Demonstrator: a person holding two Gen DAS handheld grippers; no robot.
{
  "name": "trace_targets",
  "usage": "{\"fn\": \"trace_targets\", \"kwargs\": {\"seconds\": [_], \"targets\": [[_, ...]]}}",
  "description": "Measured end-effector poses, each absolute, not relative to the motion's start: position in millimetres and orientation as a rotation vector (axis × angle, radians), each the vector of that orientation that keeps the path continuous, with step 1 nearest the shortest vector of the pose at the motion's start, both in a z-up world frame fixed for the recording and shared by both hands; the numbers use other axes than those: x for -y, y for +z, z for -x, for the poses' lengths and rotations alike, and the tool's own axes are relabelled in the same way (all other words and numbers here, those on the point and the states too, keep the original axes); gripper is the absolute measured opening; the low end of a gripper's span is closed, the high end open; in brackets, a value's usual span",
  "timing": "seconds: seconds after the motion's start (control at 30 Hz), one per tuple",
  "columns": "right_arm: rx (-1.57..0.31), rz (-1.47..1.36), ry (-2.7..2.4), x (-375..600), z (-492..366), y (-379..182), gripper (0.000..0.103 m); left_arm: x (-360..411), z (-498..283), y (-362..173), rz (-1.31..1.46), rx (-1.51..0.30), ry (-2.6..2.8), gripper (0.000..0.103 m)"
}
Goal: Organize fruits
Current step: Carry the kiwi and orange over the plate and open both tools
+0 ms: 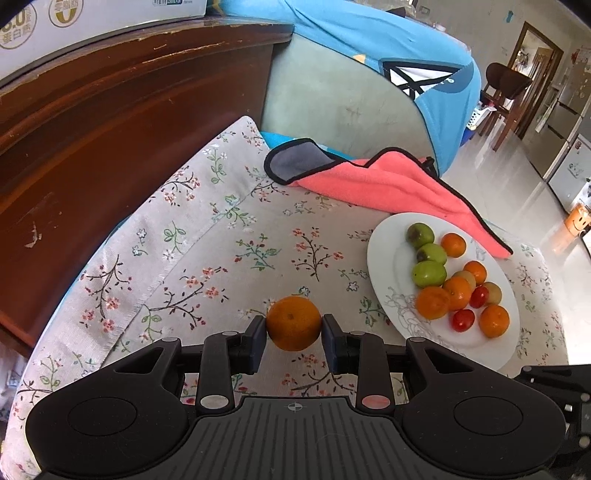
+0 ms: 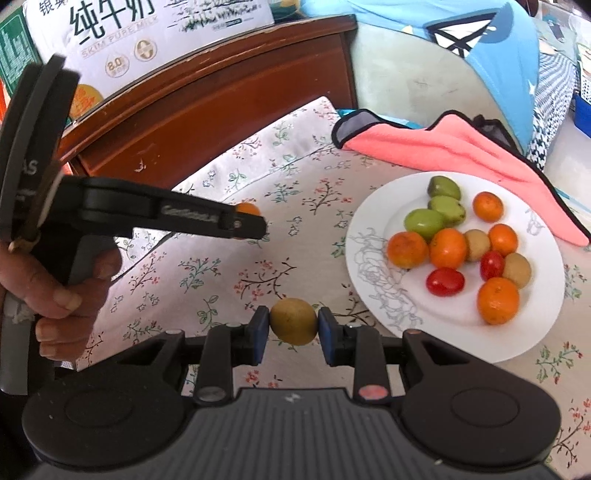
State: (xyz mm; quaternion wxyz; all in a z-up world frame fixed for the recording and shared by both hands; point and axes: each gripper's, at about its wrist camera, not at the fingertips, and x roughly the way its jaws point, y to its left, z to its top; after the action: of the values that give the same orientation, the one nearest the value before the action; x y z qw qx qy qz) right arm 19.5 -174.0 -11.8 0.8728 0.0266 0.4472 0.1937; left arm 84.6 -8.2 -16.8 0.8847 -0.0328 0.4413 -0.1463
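My left gripper (image 1: 294, 325) is shut on an orange tangerine (image 1: 294, 323) and holds it above the floral tablecloth, left of the white plate (image 1: 384, 243). In the right wrist view the same left gripper (image 2: 255, 221) reaches in from the left, the tangerine (image 2: 248, 208) peeking out behind its fingers. My right gripper (image 2: 293, 326) is shut on a yellow-brown round fruit (image 2: 293, 321), held above the cloth just left of the plate (image 2: 373, 221). On the plate lie several tangerines, three green fruits (image 2: 424, 221), two red tomatoes (image 2: 445, 282) and brownish fruits.
A pink towel with black trim (image 1: 399, 184) lies behind the plate. A dark wooden cabinet (image 1: 110, 129) stands along the left, with milk cartons (image 2: 147, 33) on top. A green chair draped in blue cloth (image 1: 369, 55) is at the back. A person's hand (image 2: 55, 284) grips the left tool.
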Motion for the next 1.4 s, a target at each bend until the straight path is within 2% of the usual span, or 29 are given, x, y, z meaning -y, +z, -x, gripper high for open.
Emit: {"fn": "trace_targets", "kwargs": {"seconds": [0.33,0.8,1.4], "targets": [[-0.883,-0.109,0.355,204.4,-19.3,6.6,0.029,6.0,-82.9,-2.5,0.106,-0.882,-0.297,0.03],[-0.695,-0.24,0.166,283.5,-35.2,58.6,0.029,59.5,-74.9,10.9,0.079,-0.841,-0.406,0.03],[-0.779,-0.517,-0.026,337.3,-75.6,1.4,0.029,112.4,-70.3,-13.7,0.03,-0.915,-0.445,0.03]]}}
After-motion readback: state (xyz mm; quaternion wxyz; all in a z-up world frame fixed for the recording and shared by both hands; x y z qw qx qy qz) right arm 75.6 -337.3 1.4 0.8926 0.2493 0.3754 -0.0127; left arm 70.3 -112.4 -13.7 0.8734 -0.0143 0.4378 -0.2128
